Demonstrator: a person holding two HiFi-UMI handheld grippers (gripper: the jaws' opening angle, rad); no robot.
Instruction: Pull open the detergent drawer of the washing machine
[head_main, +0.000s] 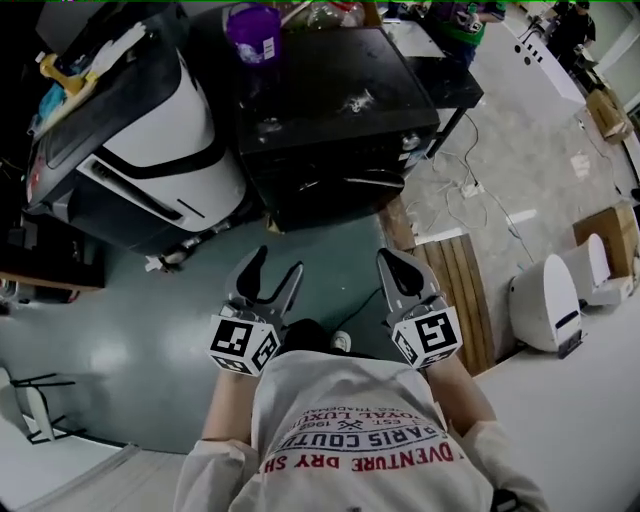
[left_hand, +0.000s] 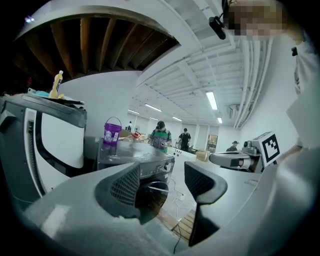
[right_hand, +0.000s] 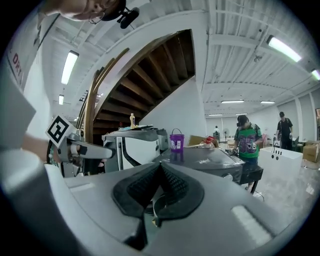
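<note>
Head view: black front-loading washing machine (head_main: 330, 110) sits ahead of us on the grey-green floor (head_main: 120, 320), with a purple plastic bucket (head_main: 253, 30) on its lid, a white-and-black appliance (head_main: 150, 140) tilted to its left and a wooden pallet (head_main: 462, 290) to its right. The left gripper (head_main: 275, 265) and right gripper (head_main: 395, 262) are both held close to the torso, well apart from the machine and touching nothing. The detergent drawer should be in the top band of the machine's front, which faces us. We can't pick it out as a separate part, but nothing sticks out of that front, so we read it as closed. Left gripper view: fingers (left_hand: 125, 187) are released and wide apart, and only the machine's front panel and knob show in the gap between them, far off. Right gripper view: fingers are clenched pad to pad with nothing between them, and the machine is well beyond the tips. Our read is that the task is not started. Left to do: close the distance to the machine, find the drawer front, get fingers on its edge or recess, and pull it straight out. The left gripper looks the readier one, since the right would have to open first.
</note>
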